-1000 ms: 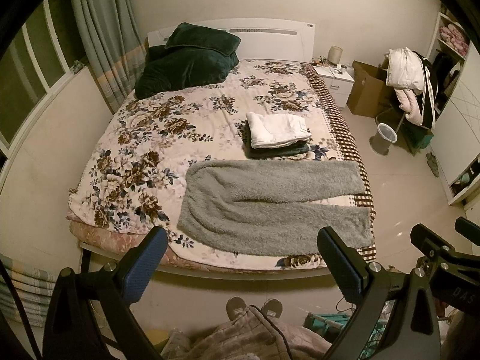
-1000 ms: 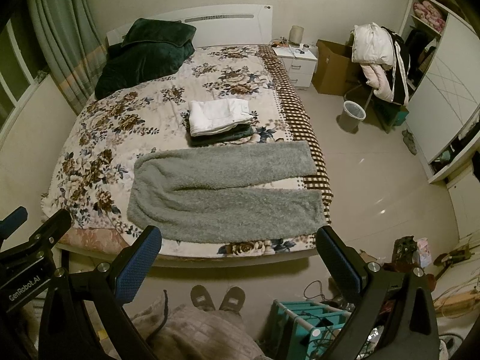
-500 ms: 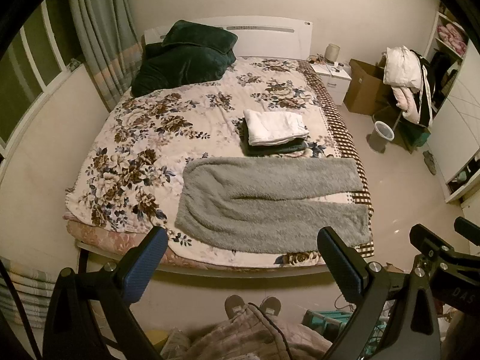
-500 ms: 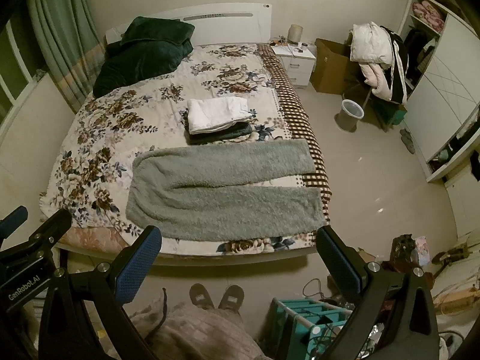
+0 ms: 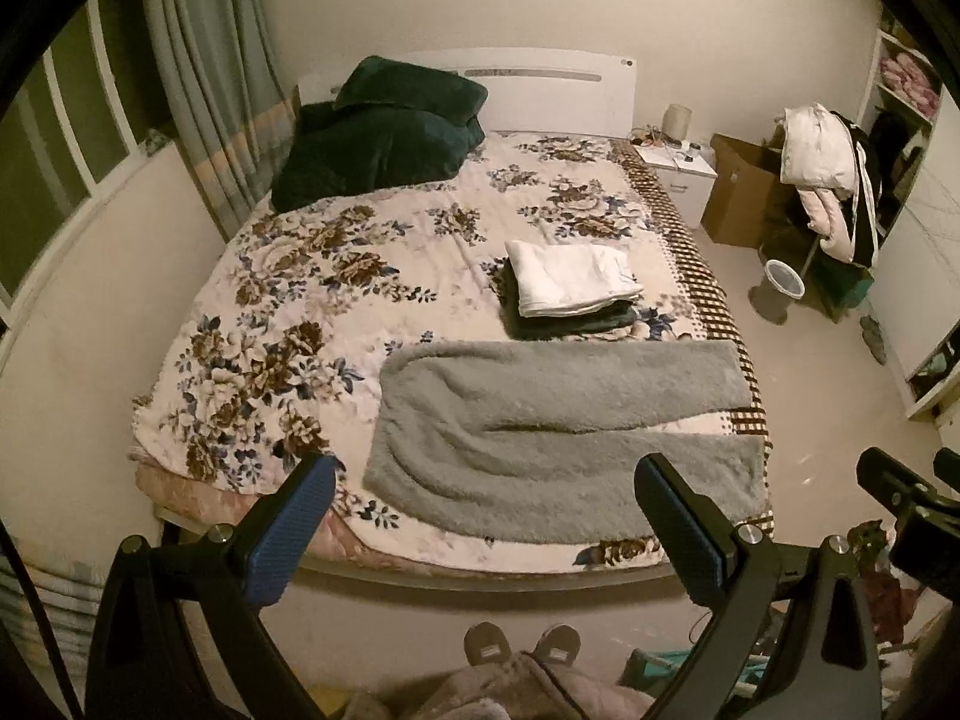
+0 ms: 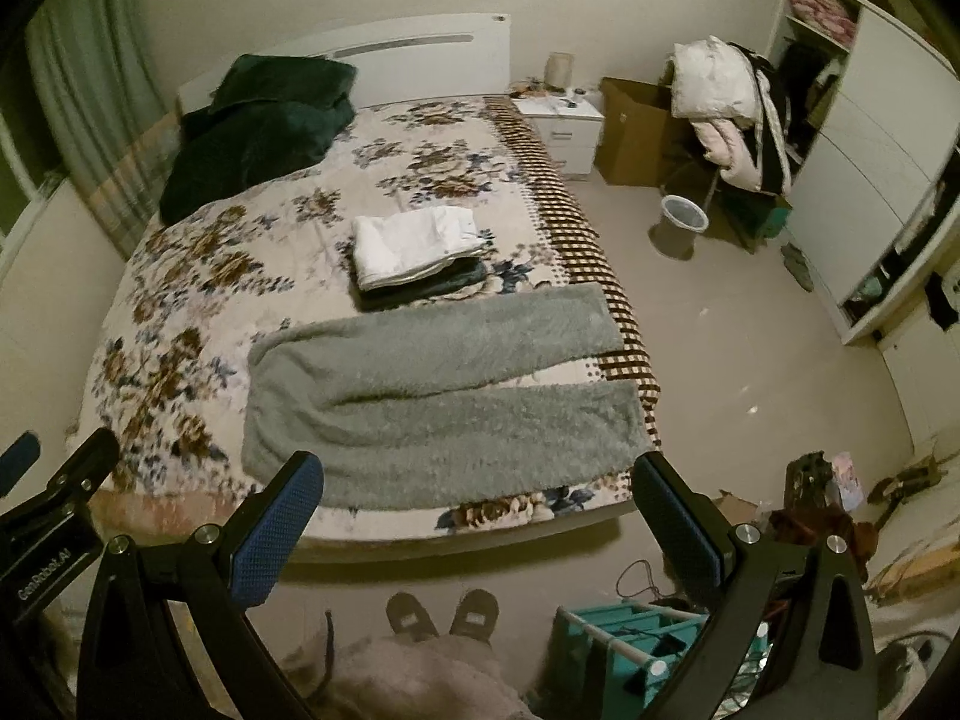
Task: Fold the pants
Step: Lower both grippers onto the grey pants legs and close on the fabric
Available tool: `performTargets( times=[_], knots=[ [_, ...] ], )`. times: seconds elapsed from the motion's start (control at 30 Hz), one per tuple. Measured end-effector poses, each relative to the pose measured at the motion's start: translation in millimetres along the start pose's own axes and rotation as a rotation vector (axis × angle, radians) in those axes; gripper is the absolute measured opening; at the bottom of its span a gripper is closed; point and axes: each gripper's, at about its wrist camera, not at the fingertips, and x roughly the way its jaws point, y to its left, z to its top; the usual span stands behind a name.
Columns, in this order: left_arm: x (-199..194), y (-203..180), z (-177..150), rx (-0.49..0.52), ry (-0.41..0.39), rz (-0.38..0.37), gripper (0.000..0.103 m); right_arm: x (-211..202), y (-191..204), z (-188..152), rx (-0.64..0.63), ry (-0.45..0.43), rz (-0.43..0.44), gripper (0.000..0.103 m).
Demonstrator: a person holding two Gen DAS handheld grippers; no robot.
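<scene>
Grey fleece pants (image 5: 558, 438) lie flat and unfolded across the near end of the bed (image 5: 336, 276), waistband toward the left and both legs running to the right, the far leg reaching the brown checked border of the floral blanket (image 5: 288, 324) and the near leg ending at the bed's right edge. The two legs part toward the right, leaving a narrow wedge of blanket showing between them. Just beyond the far leg sits a stack of folded clothes (image 5: 570, 288), a white piece on top of a dark one. At the far left of the bed, dark green pillows (image 5: 378, 144) rest against the white headboard (image 5: 540, 84). The left gripper (image 5: 486, 516) hangs in the air above the near bed edge with its blue-padded jaws spread wide and nothing between them; the right gripper (image 6: 480, 516) does the same just to its right, jaws wide apart and empty. Neither touches the pants. The person's slippers (image 6: 444, 612) stand on the floor below the grippers, close to the bed. To the right of the bed are a white nightstand (image 6: 564, 126), a cardboard box (image 6: 636, 132), a chair heaped with clothes (image 6: 726, 114), a small waste bin (image 6: 681, 225), and a teal rack (image 6: 630, 648) on the near floor.
</scene>
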Motion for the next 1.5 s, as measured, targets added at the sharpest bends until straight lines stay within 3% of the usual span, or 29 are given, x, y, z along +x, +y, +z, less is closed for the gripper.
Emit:
performTargets(
  times=[0.2, 0.43, 0.53, 0.73, 0.93, 1.1, 1.27, 1.33, 1.43, 1.5],
  knots=[
    [52.2, 3.6, 18.6, 0.014, 0.01, 0.012, 0.102, 57.7, 12.3, 37.3, 0.025, 0.008, -0.035, 0.103],
    [138.0, -10.6, 51.9, 0.028, 0.083, 0.069, 0.102, 170.4, 14.7, 97.3, 0.024, 0.078, -0.031, 0.103],
    [184.7, -22.0, 74.3, 0.021, 0.107, 0.105, 0.102, 233.4, 11.7, 129.3, 0.02, 0.125, -0.008, 0.103],
    [289.8, -54.4, 115.4, 0.035, 0.146, 0.098, 0.102, 377.6, 2.4, 198.4, -0.052, 0.216, 0.043, 0.103],
    [428.1, -83.0, 128.8, 0.152, 0.207, 0.147, 0.102, 570.0, 14.6, 243.1, -0.341, 0.31, 0.014, 0.103],
    [561.3, -101.6, 107.2, 0.361, 0.292, 0.154, 0.102, 713.0, 38.1, 231.4, -0.619, 0.383, -0.047, 0.103],
    [679.5, -111.5, 73.5, 0.564, 0.488, 0.076, 0.101, 846.0, 66.2, 195.4, -0.884, 0.506, -0.06, 0.103],
    [706.6, -111.9, 62.4, 0.648, 0.524, 0.072, 0.101, 881.4, 68.3, 182.2, -0.948, 0.563, -0.069, 0.098],
    [726.2, -109.6, 57.0, 0.705, 0.564, -0.028, 0.101, 911.1, 68.9, 171.0, -0.968, 0.624, -0.008, 0.091],
    [722.9, -105.7, 61.5, 0.704, 0.546, -0.106, 0.093, 914.2, 67.2, 167.4, -0.951, 0.625, 0.043, 0.076]
  ],
)
